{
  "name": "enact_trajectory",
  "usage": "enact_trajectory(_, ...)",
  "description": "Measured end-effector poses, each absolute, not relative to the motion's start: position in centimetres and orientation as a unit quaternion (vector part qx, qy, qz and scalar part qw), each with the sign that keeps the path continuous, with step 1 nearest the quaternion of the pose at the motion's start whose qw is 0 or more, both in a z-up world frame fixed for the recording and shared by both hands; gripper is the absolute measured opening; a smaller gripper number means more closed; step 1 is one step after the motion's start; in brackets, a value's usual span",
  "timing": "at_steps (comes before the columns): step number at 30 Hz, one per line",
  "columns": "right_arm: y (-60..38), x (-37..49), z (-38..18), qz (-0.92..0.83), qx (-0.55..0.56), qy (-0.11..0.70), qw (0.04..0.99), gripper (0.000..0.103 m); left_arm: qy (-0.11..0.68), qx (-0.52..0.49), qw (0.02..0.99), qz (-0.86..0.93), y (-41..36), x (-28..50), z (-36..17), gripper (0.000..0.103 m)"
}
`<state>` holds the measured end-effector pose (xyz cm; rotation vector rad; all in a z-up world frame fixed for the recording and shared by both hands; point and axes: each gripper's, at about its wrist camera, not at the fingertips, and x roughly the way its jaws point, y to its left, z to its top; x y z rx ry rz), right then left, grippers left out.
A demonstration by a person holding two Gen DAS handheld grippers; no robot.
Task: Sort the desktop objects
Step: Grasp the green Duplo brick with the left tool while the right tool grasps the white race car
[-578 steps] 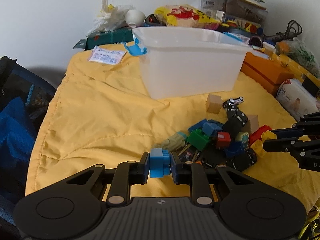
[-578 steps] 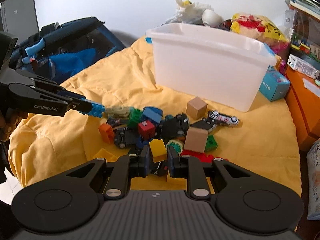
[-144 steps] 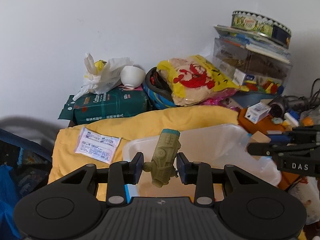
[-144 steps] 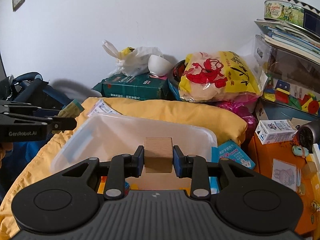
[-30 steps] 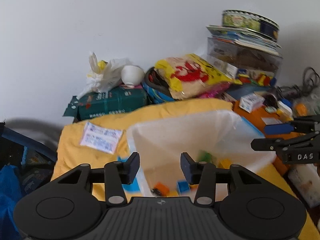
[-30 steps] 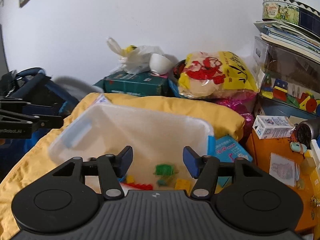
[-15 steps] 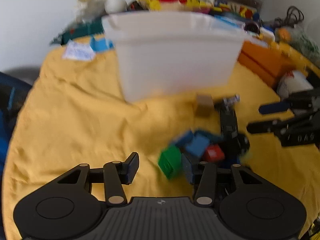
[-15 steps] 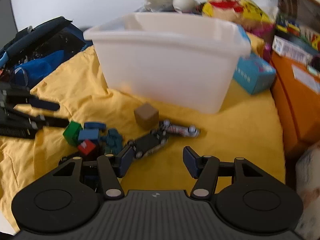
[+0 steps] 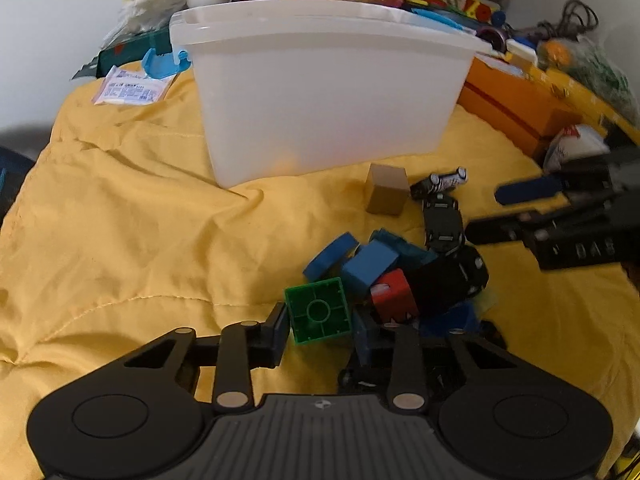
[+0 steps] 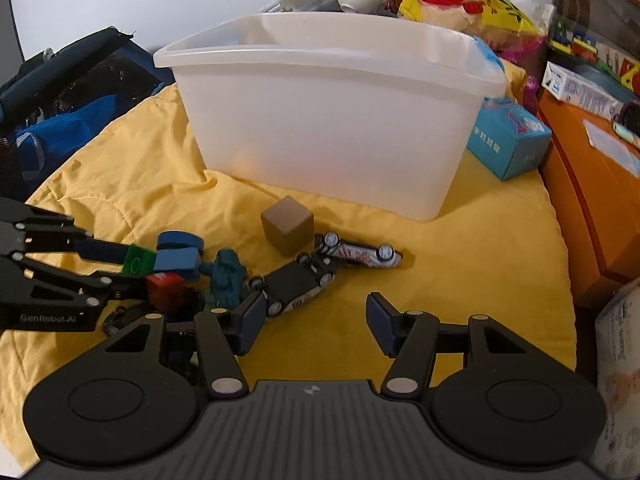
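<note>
A pile of toys lies on the yellow cloth (image 9: 140,220) in front of the white plastic bin (image 9: 320,100). My left gripper (image 9: 320,326) is closing, and its pads touch both sides of a green brick (image 9: 319,312) at the pile's near edge. Blue bricks (image 9: 370,266), a red brick (image 9: 394,298) and a black toy car (image 9: 442,224) lie just behind it. A wooden cube (image 10: 287,224) and a white toy car (image 10: 358,255) sit nearer the bin. My right gripper (image 10: 316,324) is open over bare cloth, its left finger beside the black toy car (image 10: 296,284).
A light blue carton (image 10: 508,140) leans at the bin's right side, with orange boxes (image 9: 516,116) beyond. A dark blue bag (image 10: 60,112) lies off the cloth's left edge. A paper packet (image 9: 128,90) rests at the far left corner.
Both grippers have dropped from above the bin to the toy pile on the cloth. The left jaws have narrowed onto the green brick; the right jaws keep their width.
</note>
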<state>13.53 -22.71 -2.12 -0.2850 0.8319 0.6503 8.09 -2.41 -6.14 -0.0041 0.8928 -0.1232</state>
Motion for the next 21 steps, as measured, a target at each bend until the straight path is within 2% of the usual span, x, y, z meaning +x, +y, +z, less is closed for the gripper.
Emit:
enact_trajectory(6,-21.5,14.6,-3.1,0.308,-0.128,0.409,0.849,0.066,0.437,-0.008,0.899,-0.045,-1.5,7.7,-6.3,0.034)
enact_trajectory(8,-21.2,15.1,-3.4,0.304,-0.120,0.413,0.850,0.066,0.440,-0.011,0.897,-0.040,-1.2,7.8,-6.4,0.035)
enact_trajectory(10,-20.8,15.5,-3.9,0.300,-0.116,0.418,0.850,0.067,0.445,-0.024,0.894,-0.037,-1.0,8.0,-6.6,0.040)
enact_trajectory(13,-20.2,16.1,-4.6,0.297,-0.113,0.428,0.846,0.066,0.443,-0.025,0.895,-0.038,-1.2,8.4,-6.7,0.041)
enact_trajectory(15,-19.8,16.3,-4.9,0.302,-0.120,0.429,0.843,0.055,0.441,-0.021,0.896,-0.043,-1.4,8.6,-6.7,0.040)
enact_trajectory(16,-19.8,16.3,-4.9,0.311,-0.117,0.428,0.840,0.040,0.440,-0.017,0.897,-0.045,-1.4,8.7,-6.7,0.037)
enact_trajectory(19,-19.6,15.8,-4.5,0.320,-0.129,0.416,0.842,0.035,0.439,-0.015,0.897,-0.047,-1.3,8.7,-6.7,0.035)
enact_trajectory(21,-19.8,15.6,-4.2,0.325,-0.129,0.412,0.841,0.026,0.437,-0.012,0.898,-0.049,-1.3,8.7,-6.6,0.035)
